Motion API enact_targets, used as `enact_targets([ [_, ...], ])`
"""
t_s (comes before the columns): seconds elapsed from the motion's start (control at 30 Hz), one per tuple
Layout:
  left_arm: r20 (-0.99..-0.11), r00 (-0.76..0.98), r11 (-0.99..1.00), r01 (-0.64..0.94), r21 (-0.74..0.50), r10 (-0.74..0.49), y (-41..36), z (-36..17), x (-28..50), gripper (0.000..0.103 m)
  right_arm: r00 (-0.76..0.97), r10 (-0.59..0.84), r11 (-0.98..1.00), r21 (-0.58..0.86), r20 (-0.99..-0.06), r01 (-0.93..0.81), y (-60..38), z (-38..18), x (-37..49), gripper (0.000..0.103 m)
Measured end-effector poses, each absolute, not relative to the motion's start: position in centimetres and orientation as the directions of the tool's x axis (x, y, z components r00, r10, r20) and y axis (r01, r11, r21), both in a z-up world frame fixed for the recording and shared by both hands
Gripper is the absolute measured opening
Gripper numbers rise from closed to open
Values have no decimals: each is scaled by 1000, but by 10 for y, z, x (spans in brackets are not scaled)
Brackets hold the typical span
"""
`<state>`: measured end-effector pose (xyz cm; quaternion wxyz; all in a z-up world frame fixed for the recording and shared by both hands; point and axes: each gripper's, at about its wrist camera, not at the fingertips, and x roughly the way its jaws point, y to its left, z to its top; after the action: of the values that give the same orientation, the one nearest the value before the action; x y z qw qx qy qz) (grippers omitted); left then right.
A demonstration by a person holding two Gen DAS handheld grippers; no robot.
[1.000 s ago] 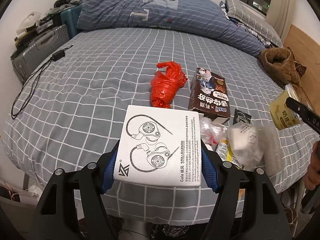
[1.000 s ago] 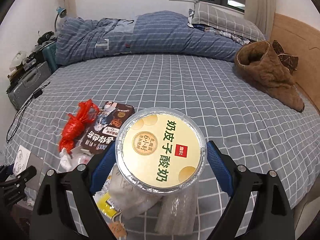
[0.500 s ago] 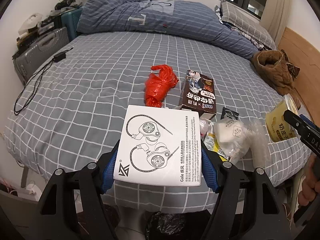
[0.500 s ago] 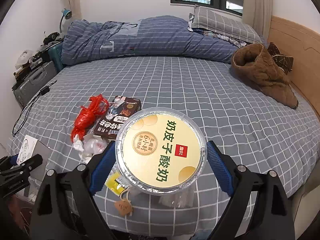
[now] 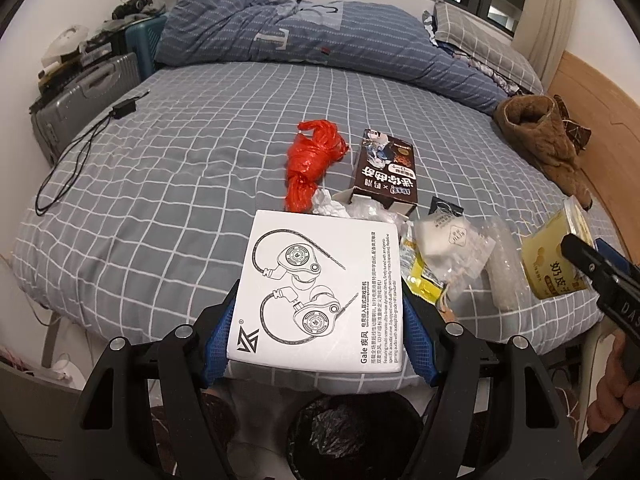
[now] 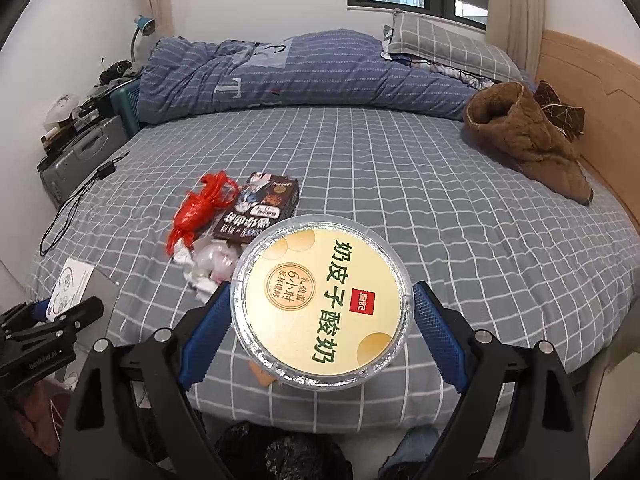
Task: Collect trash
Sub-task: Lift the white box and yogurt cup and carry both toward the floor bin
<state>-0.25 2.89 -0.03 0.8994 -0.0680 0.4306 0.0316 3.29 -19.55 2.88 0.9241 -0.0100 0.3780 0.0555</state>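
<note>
**Both tools loaded at the foot of the bed**

The left tool [image 5: 316, 336] has the white earphone box [image 5: 320, 288] clamped flat between its blue pads, jaws set about midway apart. The right tool [image 6: 320, 324] grips a round yoghurt tub [image 6: 322, 300] by its sides, jaws spread wide, lid facing the camera. Both are held out past the near edge of the bed [image 5: 180, 168], and a bin lined with a black bag [image 5: 352, 436] sits on the floor just below them.

On the checked sheet near that edge lie a red plastic bag [image 5: 312, 164], a brown carton [image 5: 386, 172] just beside it, crumpled white wrappers [image 5: 452, 244] and a yellow sachet [image 5: 420, 276]. Further back: a brown garment [image 6: 528, 140], a rolled blue duvet [image 6: 300, 72] and a black cable [image 5: 76, 156] well to the left.
</note>
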Motion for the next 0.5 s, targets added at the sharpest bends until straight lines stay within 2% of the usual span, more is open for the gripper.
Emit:
enact_targets([
  [0.5,-786,619,990,-101,-103,-18,17,-10,-51,69,700,123,990,34,-703,-140,-182,23,-35,85],
])
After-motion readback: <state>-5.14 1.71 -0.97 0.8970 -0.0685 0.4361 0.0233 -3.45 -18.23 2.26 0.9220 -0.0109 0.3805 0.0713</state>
